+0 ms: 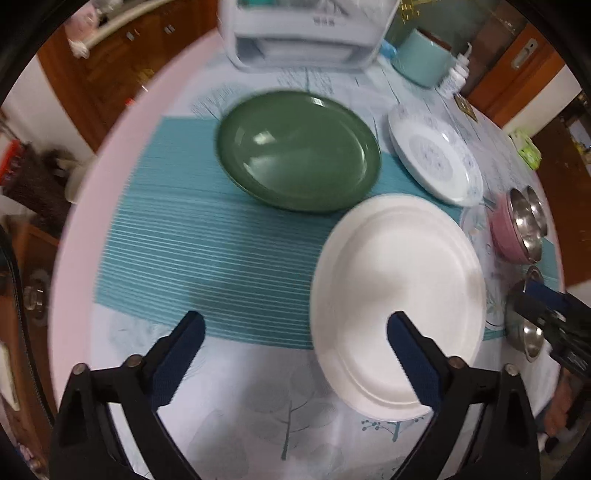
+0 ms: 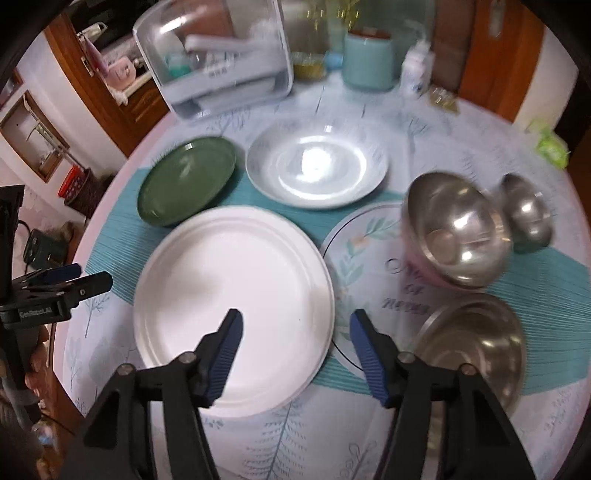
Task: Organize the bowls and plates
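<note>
A white plate (image 1: 399, 291) (image 2: 236, 295) lies on the teal placemat (image 1: 207, 236) near the front. A green plate (image 1: 299, 151) (image 2: 188, 181) lies behind it, and a pale patterned plate (image 1: 436, 158) (image 2: 317, 166) to the right. A steel bowl with a pink outside (image 2: 454, 229) (image 1: 517, 229), a small steel bowl (image 2: 528, 214) and a flat steel dish (image 2: 476, 339) sit at right. My left gripper (image 1: 295, 325) is open above the mat, left of the white plate. My right gripper (image 2: 295, 325) is open over the white plate's right edge.
A dish rack with a clear cover (image 2: 221, 62) (image 1: 306, 33) stands at the back of the round table. A teal canister (image 2: 369, 59) (image 1: 421, 59) and a small bottle (image 2: 417, 70) stand beside it. A printed round mat (image 2: 365, 266) lies under the bowls.
</note>
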`<state>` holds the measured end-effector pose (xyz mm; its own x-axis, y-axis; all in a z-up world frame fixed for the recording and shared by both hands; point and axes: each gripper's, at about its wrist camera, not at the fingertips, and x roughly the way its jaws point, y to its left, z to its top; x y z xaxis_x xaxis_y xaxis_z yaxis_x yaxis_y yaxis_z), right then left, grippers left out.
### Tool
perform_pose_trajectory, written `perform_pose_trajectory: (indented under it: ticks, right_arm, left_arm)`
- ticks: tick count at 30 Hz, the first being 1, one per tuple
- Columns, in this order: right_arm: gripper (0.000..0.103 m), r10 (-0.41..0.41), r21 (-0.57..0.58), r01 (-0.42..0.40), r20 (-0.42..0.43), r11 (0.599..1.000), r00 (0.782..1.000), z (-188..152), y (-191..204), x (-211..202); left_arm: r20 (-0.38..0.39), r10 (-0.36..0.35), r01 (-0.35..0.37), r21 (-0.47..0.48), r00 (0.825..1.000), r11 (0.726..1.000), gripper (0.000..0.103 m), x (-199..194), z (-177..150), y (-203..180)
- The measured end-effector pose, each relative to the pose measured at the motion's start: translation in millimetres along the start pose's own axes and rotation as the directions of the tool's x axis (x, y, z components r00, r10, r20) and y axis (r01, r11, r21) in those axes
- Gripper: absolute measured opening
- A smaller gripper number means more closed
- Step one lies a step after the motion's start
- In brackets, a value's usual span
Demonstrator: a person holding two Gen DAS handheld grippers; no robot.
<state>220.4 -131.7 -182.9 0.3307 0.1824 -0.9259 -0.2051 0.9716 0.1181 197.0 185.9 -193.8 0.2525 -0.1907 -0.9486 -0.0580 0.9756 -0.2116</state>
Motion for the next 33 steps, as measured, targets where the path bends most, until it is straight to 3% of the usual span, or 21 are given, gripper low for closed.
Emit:
perform_pose_trajectory:
  ticks: [7,9,18,20,26,31,33]
  right_arm:
    - [0.053,0.048,0.051,-0.042,-0.124,0.998,0.991,20.2,-22.1,44.1]
    - [0.052,0.075,0.066,-0.066,-0.145,0.996,0.987,23.4,-26.8,51.4]
    - [0.043,0.162,0.133,-0.132,-0.25,0.982,0.955,31.0,-46.2,78.2]
    - [0.037,0.179,0.146,-0.144,-0.268,0.979,0.947,29.5,-47.8,82.7]
    - [0.02,0.201,0.143,-0.165,-0.287,0.976,0.937,30.3,-44.9,86.9]
    - [0.02,0.2,0.136,-0.167,-0.28,0.976,0.939,29.6,-43.3,86.0]
    - [0.02,0.191,0.133,-0.16,-0.274,0.978,0.942,28.8,-42.1,85.0]
  left_arm:
    - [-0.105,-0.115,0.119,0.031,0.988,0.992,0.093,32.0,7.0,0.1]
    - [-0.132,-0.134,0.14,0.04,0.982,0.989,0.086,39.0,5.8,-3.4]
    - [-0.195,-0.175,0.185,0.034,0.965,0.982,0.081,52.9,2.5,-4.1]
    - [-0.204,-0.183,0.192,0.029,0.962,0.981,0.08,54.8,2.3,-4.6]
    - [-0.237,-0.206,0.216,0.018,0.95,0.976,0.063,61.5,0.4,-6.8]
    - [-0.236,-0.188,0.201,0.035,0.954,0.979,0.049,63.0,0.3,-14.3]
    - [-0.232,-0.156,0.173,0.055,0.96,0.983,0.038,62.0,-0.1,-13.7]
